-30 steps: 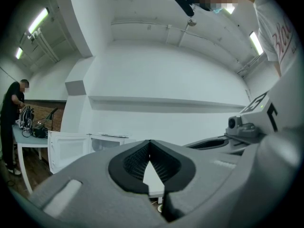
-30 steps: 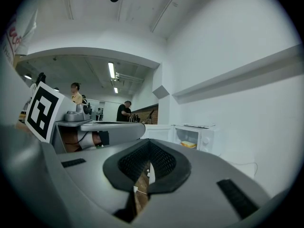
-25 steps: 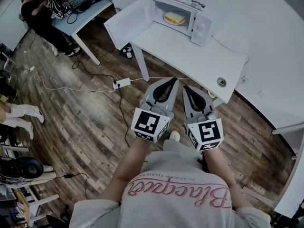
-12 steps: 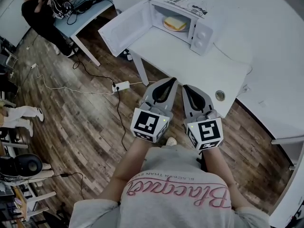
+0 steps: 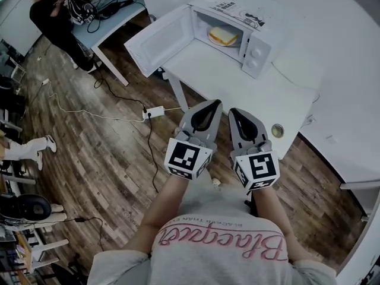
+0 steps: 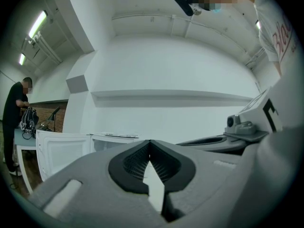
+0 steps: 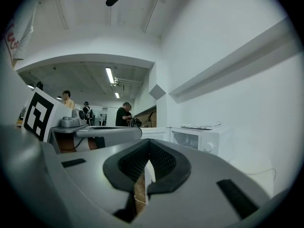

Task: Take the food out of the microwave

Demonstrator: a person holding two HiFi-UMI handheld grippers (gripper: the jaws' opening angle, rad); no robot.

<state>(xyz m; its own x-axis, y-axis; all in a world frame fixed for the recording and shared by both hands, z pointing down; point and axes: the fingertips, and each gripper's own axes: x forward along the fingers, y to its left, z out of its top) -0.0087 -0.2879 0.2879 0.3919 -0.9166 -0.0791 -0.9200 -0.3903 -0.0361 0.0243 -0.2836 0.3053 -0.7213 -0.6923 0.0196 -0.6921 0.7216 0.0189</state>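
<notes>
A white microwave (image 5: pixel 237 25) stands on a white table (image 5: pixel 249 82) with its door (image 5: pixel 159 37) swung open to the left. Inside lies the food, a slice of toast or a sandwich (image 5: pixel 222 36). My left gripper (image 5: pixel 215 103) and right gripper (image 5: pixel 234 110) are held side by side, level, short of the table's near edge and well away from the microwave. Both are shut with nothing between the jaws. In the left gripper view the open door (image 6: pixel 61 151) shows past the closed tips (image 6: pixel 150 144). The right gripper view has the microwave (image 7: pixel 197 139) beyond its closed tips (image 7: pixel 149 144).
Papers (image 5: pixel 234 8) lie on top of the microwave. A small round object (image 5: pixel 277 130) sits near the table's front corner. A power strip (image 5: pixel 153 110) and cables lie on the wooden floor. A person (image 5: pixel 56 19) stands at a blue table (image 5: pixel 113 16) at far left.
The table and microwave have come closer and shifted right in the head view. Both grippers stay side by side and shut, and the table's edge now lies just beyond their tips.
</notes>
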